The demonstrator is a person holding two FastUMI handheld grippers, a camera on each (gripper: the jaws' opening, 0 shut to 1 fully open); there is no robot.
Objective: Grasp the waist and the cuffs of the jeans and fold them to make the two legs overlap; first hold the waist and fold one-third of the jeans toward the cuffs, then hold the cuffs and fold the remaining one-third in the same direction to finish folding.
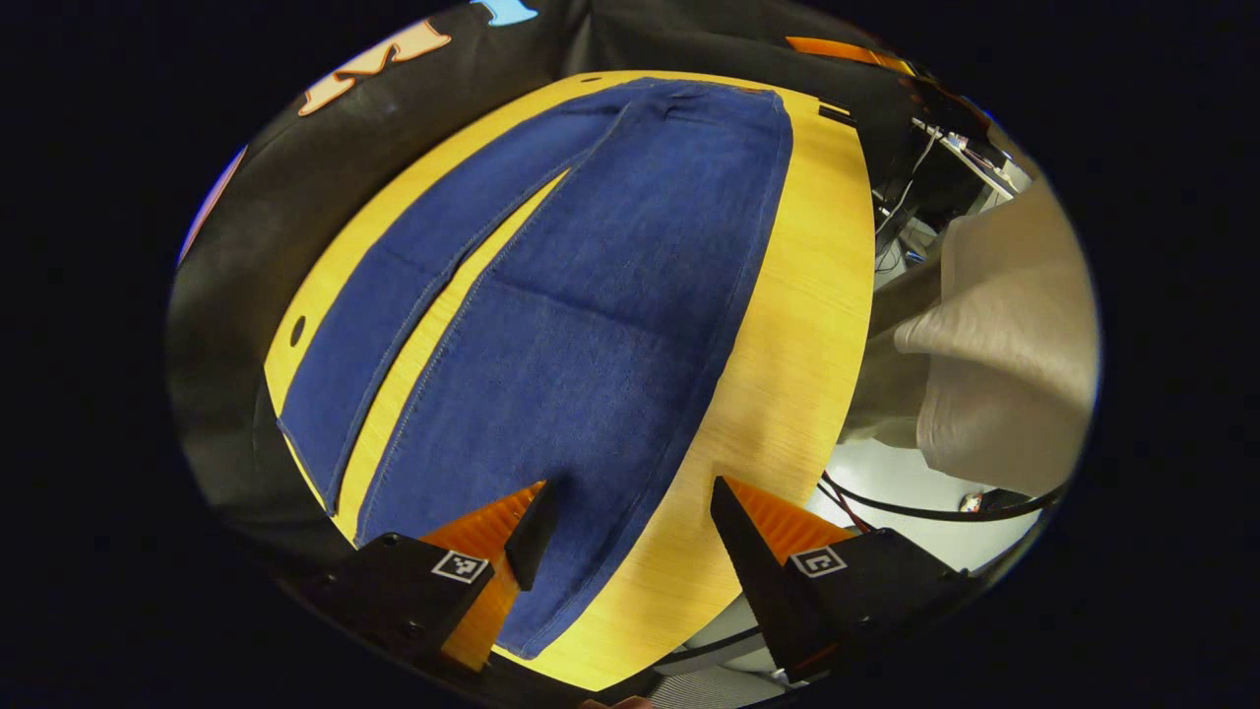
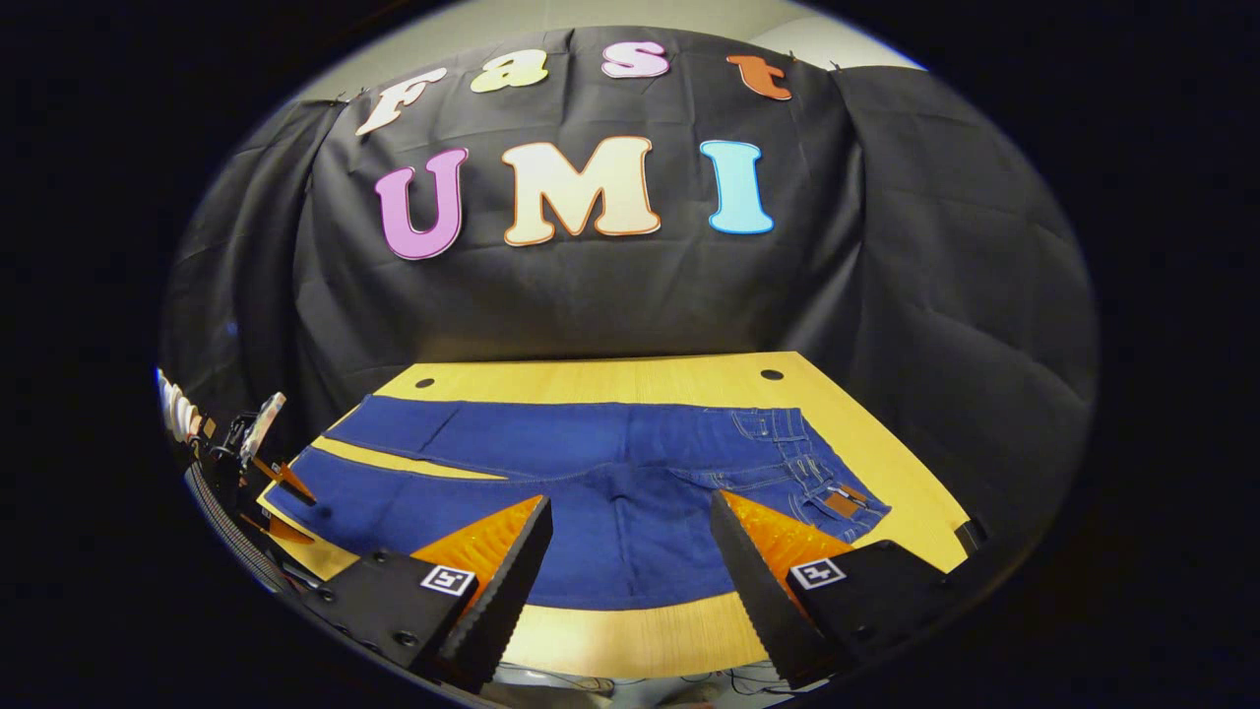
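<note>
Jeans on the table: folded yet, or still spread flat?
Spread flat, not folded. The jeans lie full length on the table, the two legs side by side with a strip of bare wood between them.

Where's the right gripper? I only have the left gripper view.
Observer: The right gripper is open, above the near edge of the jeans, about mid-length.
Operator: Which face of the jeans is up at the waist?
Observer: The back, it seems: a brown patch shows on the waistband.
Operator: How does my gripper look from there?
Observer: The left gripper is at the cuff end, off to the left in the right gripper view.
</note>
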